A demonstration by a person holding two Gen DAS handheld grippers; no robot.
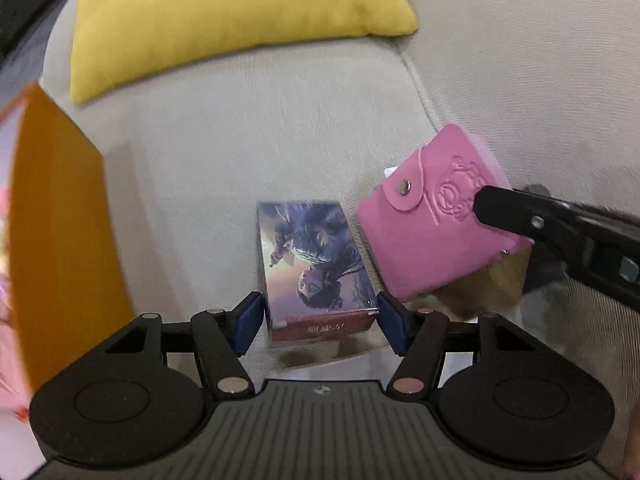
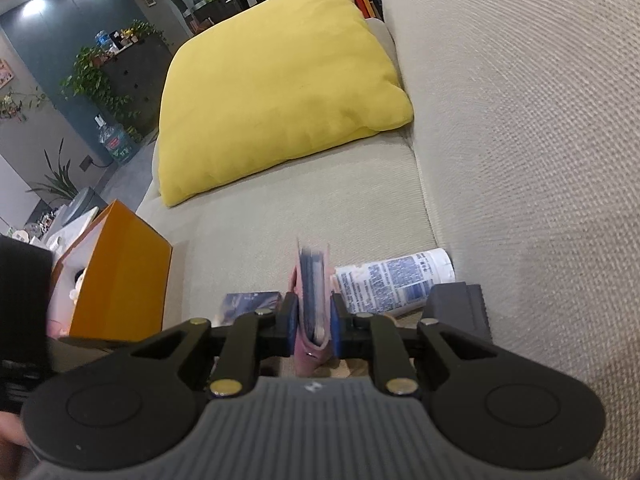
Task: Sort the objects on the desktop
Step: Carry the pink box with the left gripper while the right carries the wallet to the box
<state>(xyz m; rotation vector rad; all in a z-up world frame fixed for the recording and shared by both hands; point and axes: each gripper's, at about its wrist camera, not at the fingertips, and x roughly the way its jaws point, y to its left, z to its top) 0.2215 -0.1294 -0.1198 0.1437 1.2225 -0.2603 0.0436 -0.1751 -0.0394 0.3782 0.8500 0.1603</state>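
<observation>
1. The left gripper (image 1: 320,320) has its fingers spread on either side of a card box (image 1: 316,268) lying on the sofa (image 1: 224,132).
2. The right gripper (image 2: 314,326) pinches a pink wallet (image 2: 310,312), lifted just beside the box.

I'm working over a beige fabric sofa seat (image 1: 224,152), w/ the backrest (image 2: 540,120) rising on the right. A yellow cushion (image 2: 276,92) lies at the far end of the seat, leaning toward the backrest. Near me, a small illustrated card box (image 1: 316,268) lies flat on the seat, picture side up. On the left, an orange box (image 2: 120,276) stands at the seat's front edge, open at the top w/ pale stuff inside; can't tell exactly what it rests on. A white tube w/ blue print (image 2: 396,280) lies on its side close to the backrest, just right of the card box.
</observation>
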